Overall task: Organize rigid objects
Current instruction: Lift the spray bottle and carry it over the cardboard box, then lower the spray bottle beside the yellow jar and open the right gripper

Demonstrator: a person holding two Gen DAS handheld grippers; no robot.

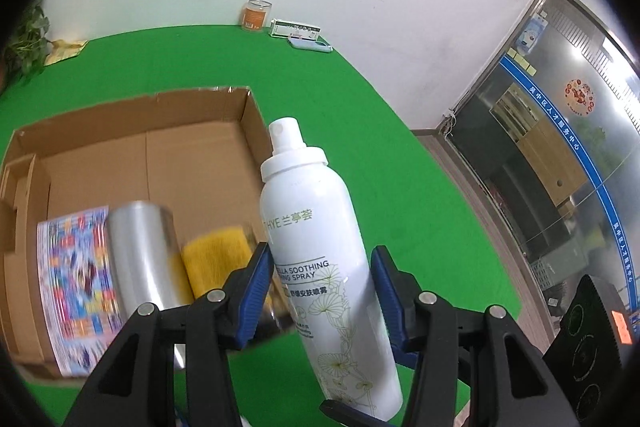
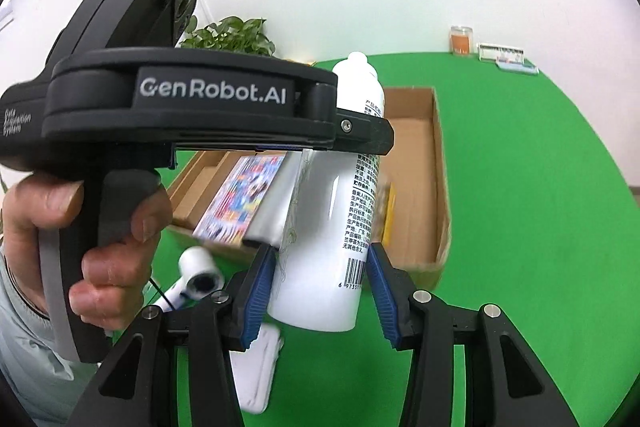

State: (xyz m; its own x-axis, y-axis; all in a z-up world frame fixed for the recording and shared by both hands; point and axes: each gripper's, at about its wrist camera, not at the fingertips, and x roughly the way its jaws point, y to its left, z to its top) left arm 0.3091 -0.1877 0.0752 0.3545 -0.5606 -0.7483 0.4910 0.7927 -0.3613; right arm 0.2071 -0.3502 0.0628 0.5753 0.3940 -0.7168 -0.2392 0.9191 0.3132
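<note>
Left gripper (image 1: 322, 289): jaws wide, flanking the white spray bottle (image 1: 320, 251) (contact unclear).
Right gripper (image 2: 320, 291): jaws wide, bottle between them; cannot tell if touching.
Bottle: tilted above green cloth (image 1: 400, 195), beside cardboard box (image 1: 160, 155).

Hidden, blurred and cut-off parts

In the left wrist view the spray bottle (image 1: 320, 267) hides its label's left edge, its base sits behind the left tool (image 1: 322, 291), and whether the pads touch it is unclear. The colourful box (image 1: 76, 287), silver can (image 1: 140, 255) and yellow item (image 1: 216, 255) in the cardboard box (image 1: 152, 155) are motion-blurred. In the right wrist view the left tool's body covers the bottle's middle; the white device (image 2: 200, 275) is partly hidden.
</note>
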